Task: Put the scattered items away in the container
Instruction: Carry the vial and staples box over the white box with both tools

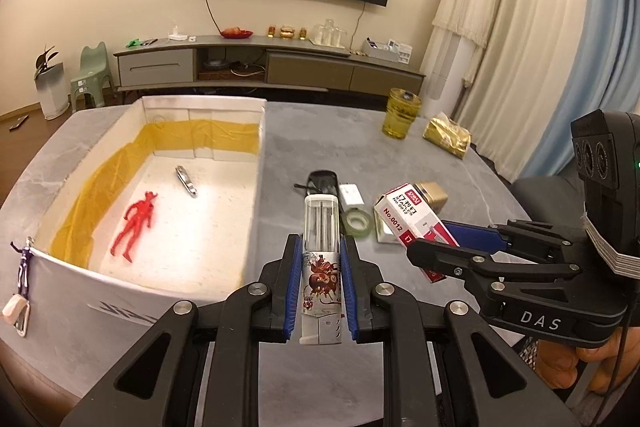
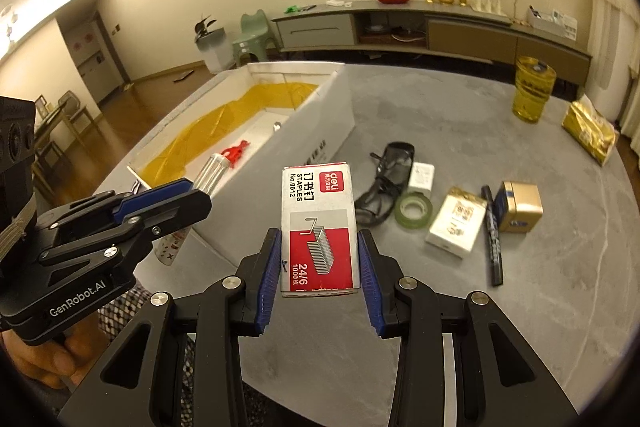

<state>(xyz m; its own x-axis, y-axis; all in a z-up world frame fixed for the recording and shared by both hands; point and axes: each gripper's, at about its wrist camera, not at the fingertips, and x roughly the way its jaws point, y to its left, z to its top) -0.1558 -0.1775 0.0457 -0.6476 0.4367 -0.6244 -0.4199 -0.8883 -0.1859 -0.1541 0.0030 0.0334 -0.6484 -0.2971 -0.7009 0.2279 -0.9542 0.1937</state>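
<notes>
My left gripper [image 1: 321, 245] is shut on a clear-capped tube with a printed label [image 1: 322, 227], held just right of the white container [image 1: 256, 163]. In the right wrist view, this gripper [image 2: 176, 201] and tube [image 2: 212, 171] hang over the container's near corner [image 2: 316, 131]. Above the table, my right gripper [image 2: 319, 245] is shut on a red and white staples box [image 2: 318, 223]. In the left wrist view, that gripper [image 1: 430, 243] and its box [image 1: 412, 219] are close on the right. Inside the container lie a red figure [image 1: 136, 223] and a metal clipper [image 1: 186, 180].
Scattered on the grey table are dark glasses [image 2: 384, 179], a white adapter [image 2: 422, 177], a tape roll [image 2: 413, 209], a white-gold carton [image 2: 456, 223], a black pen [image 2: 493, 235] and a gold box [image 2: 520, 205]. A yellow glass [image 2: 534, 89] and gold packet [image 2: 590, 133] sit farther back. A keychain [image 1: 22, 279] hangs on the container's corner.
</notes>
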